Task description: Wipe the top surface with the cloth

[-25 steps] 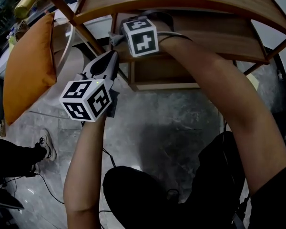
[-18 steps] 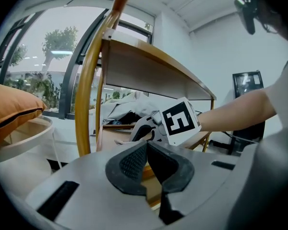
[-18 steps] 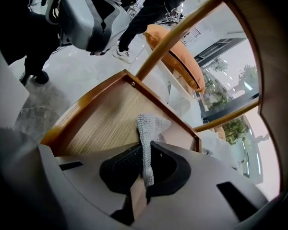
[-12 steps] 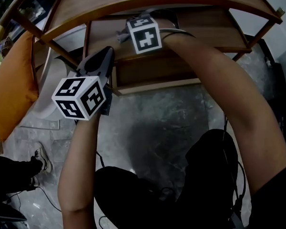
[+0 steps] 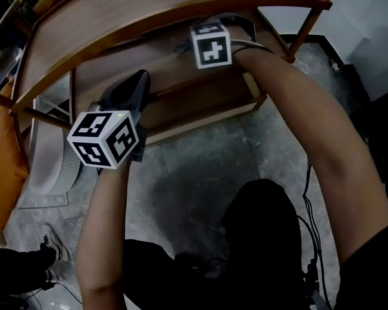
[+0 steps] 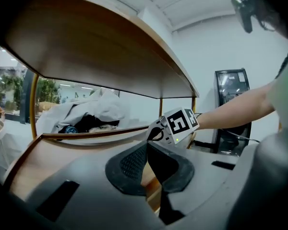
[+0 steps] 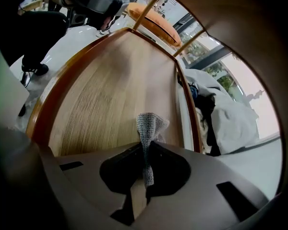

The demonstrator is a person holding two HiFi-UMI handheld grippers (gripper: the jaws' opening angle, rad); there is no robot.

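Note:
A wooden table has a curved top surface (image 5: 155,5) and a lower shelf (image 5: 174,70) under it. My right gripper (image 7: 145,145) is shut on a grey knitted cloth (image 7: 149,126), which sticks out past the jaws just above the lower shelf (image 7: 101,99). In the head view the right jaws are hidden under the top board; only the marker cube (image 5: 211,44) shows. My left gripper (image 6: 147,145) is shut with nothing in it, held at the shelf's front left edge, below the top's underside (image 6: 96,51). Its cube (image 5: 103,137) hangs over the floor.
An orange cushion (image 5: 0,166) and a white round object (image 5: 48,166) lie left of the table. White bedding (image 7: 230,109) is piled beyond the shelf's far rim. A black cabinet (image 6: 230,104) stands by the wall. Grey stone floor (image 5: 200,154) lies under my arms.
The head view has swung, so the table sits further left and more of its top shows. Both grippers keep their places at the lower shelf, the right one still under the top.

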